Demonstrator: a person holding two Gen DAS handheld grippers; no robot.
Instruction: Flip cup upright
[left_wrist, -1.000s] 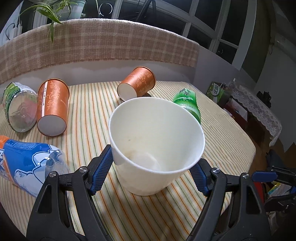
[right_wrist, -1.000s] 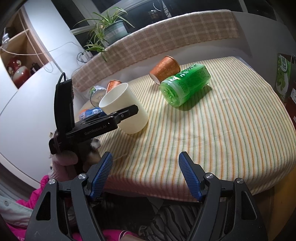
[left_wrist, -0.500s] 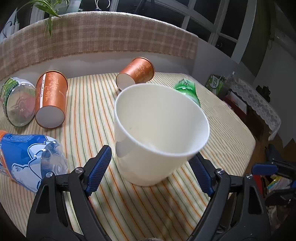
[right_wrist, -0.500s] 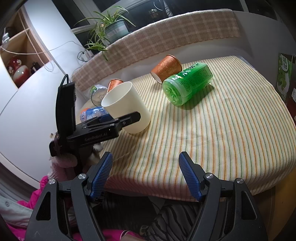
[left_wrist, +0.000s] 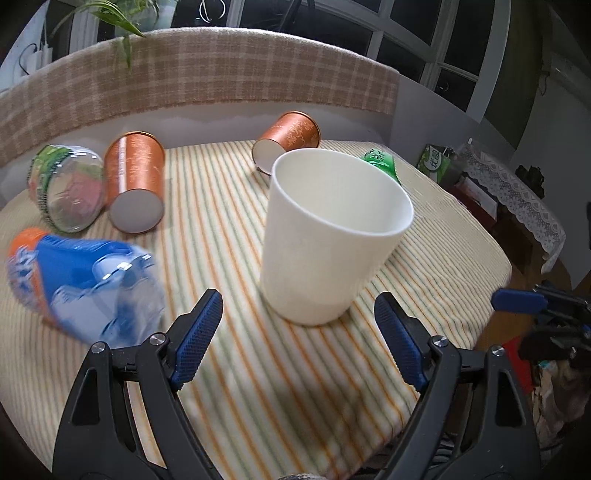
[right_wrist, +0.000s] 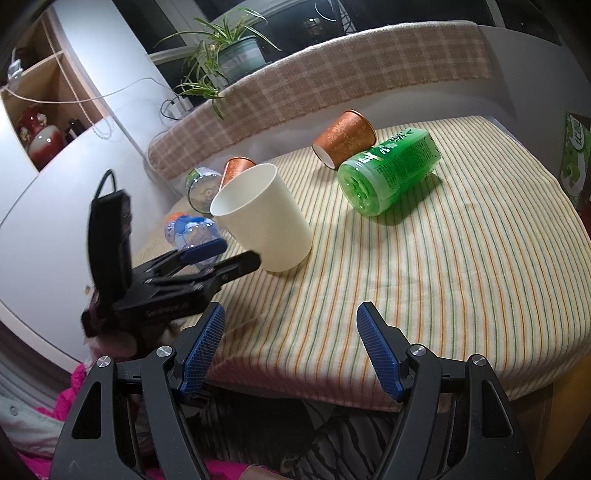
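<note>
A white paper cup (left_wrist: 332, 236) stands upright, mouth up, on the striped tablecloth (left_wrist: 229, 369). It also shows in the right wrist view (right_wrist: 264, 218). My left gripper (left_wrist: 298, 332) is open, its blue pads a little short of the cup's base and apart from it. It shows from the side in the right wrist view (right_wrist: 218, 254). My right gripper (right_wrist: 290, 347) is open and empty, over the table's near edge, away from the cup.
Two orange cups lie on their sides (left_wrist: 135, 184) (left_wrist: 290, 138). A green bottle (right_wrist: 391, 171), a blue-labelled bottle (left_wrist: 77, 280) and a clear bottle (left_wrist: 68, 192) lie around. A checked backrest (left_wrist: 207, 81) rims the far side. The table edge drops at right (left_wrist: 495, 295).
My left gripper opened and let go of the white cup, then drew back from it. The cup now stands free. My right gripper stayed in place.
</note>
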